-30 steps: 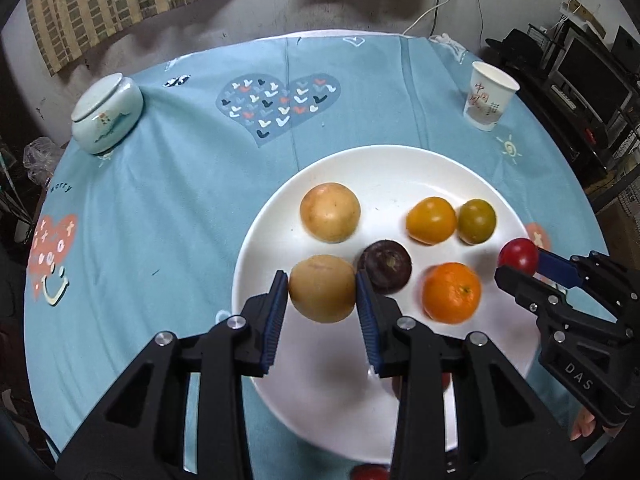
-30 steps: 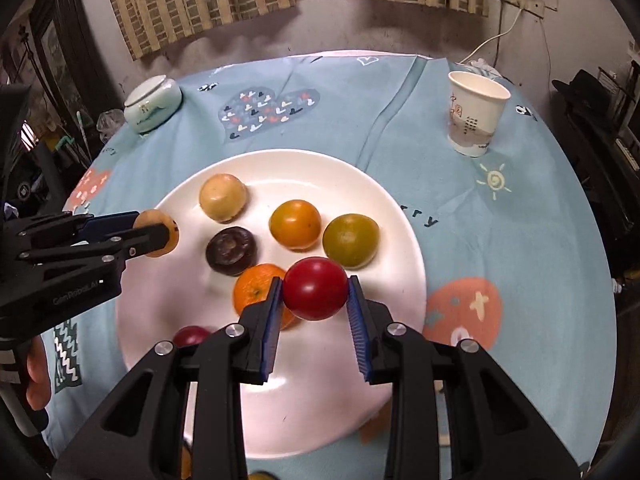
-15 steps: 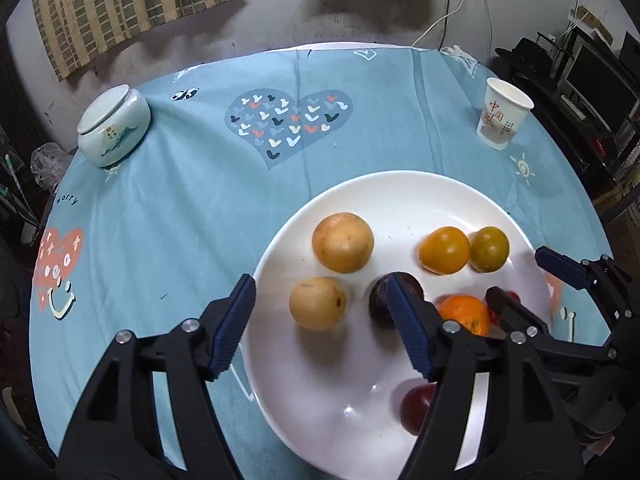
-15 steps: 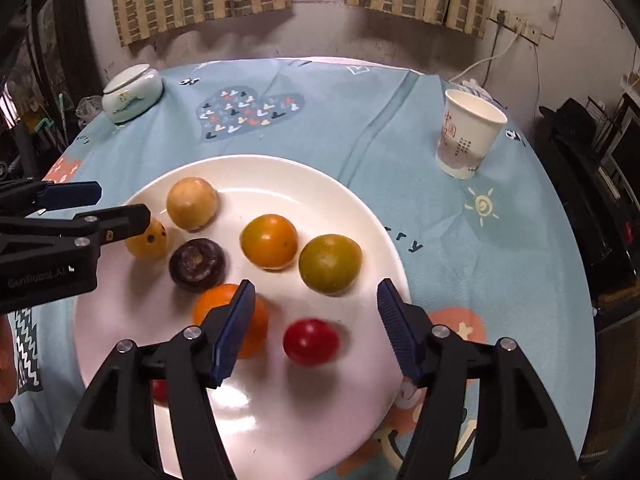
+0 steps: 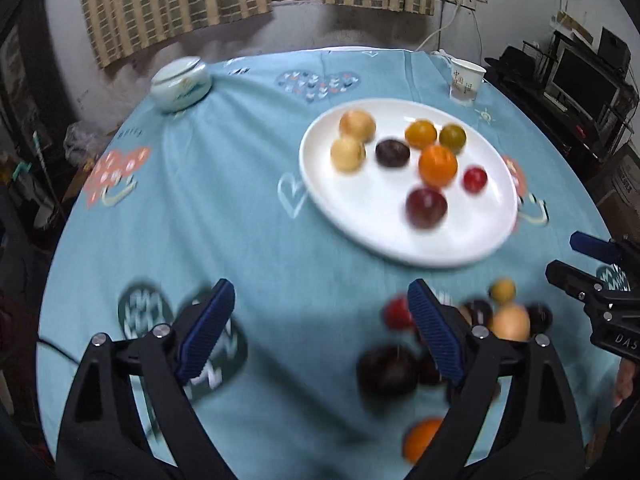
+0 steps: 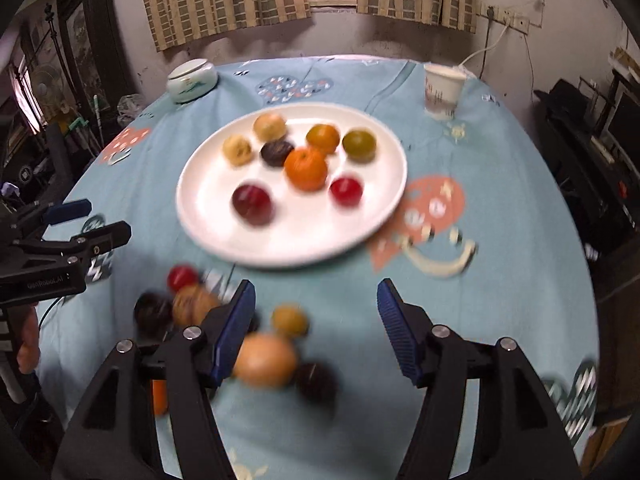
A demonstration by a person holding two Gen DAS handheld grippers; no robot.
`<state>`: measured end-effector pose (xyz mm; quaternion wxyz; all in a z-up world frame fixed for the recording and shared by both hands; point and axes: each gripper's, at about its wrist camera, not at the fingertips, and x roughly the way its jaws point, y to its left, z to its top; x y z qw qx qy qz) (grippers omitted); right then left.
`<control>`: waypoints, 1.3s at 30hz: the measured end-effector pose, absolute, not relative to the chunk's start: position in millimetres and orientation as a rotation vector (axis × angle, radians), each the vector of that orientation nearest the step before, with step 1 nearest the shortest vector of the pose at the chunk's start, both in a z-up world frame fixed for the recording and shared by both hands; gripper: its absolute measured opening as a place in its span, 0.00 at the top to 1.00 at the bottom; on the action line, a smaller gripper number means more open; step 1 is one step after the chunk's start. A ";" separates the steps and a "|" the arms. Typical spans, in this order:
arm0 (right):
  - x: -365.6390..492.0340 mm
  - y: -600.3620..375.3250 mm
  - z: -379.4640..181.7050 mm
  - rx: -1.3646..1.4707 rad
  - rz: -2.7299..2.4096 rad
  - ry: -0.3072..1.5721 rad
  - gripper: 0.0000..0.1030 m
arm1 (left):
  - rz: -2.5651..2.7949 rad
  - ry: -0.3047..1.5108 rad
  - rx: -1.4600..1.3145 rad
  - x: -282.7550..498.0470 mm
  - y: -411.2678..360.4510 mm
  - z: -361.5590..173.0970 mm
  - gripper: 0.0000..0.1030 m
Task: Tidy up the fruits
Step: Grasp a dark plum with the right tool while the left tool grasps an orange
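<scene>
Currently, both tongs are seen empty above a round bench draped in a blue cloth (image 5: 260, 216). The left tongs (image 5: 320, 328) are spread wide and are opening further, with nothing between the pads. The right tongs (image 6: 314, 330) are held partly spread, also with nothing pinched.

Eight fruits are counted on the white plate (image 6: 224, 236) at the middle of the bench, among them an orange (image 6: 306, 169), a small red fruit (image 6: 346, 191) and a dark red fruit (image 6: 253, 204).

A loose cluster of fruits (image 6: 248, 340) is left on the cloth, well apart from the plate and nearer the person. From the left tongs it lies to the right, partly hidden behind the right-hand finger. From the right tongs it lies to the left, with a tan fruit (image 6: 265, 361) just beside the left-hand finger. Either tongs are judged about equally near. The fruits are round, so no long axis is given. Blur hides finer detail.
</scene>
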<state>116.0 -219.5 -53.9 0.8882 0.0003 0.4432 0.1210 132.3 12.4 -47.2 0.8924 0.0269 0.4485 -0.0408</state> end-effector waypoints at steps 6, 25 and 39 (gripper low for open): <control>65.2 -221.8 -78.0 0.022 0.221 0.962 0.37 | -0.057 0.928 0.007 60.0 25.3 -70.0 0.12; 79.4 -231.0 -103.0 0.065 0.284 0.966 0.50 | -0.124 0.975 0.030 30.5 11.4 -84.8 0.12; 18.9 -239.6 -84.4 0.090 0.294 0.957 0.73 | -0.191 1.010 0.104 23.6 -20.3 -95.3 0.12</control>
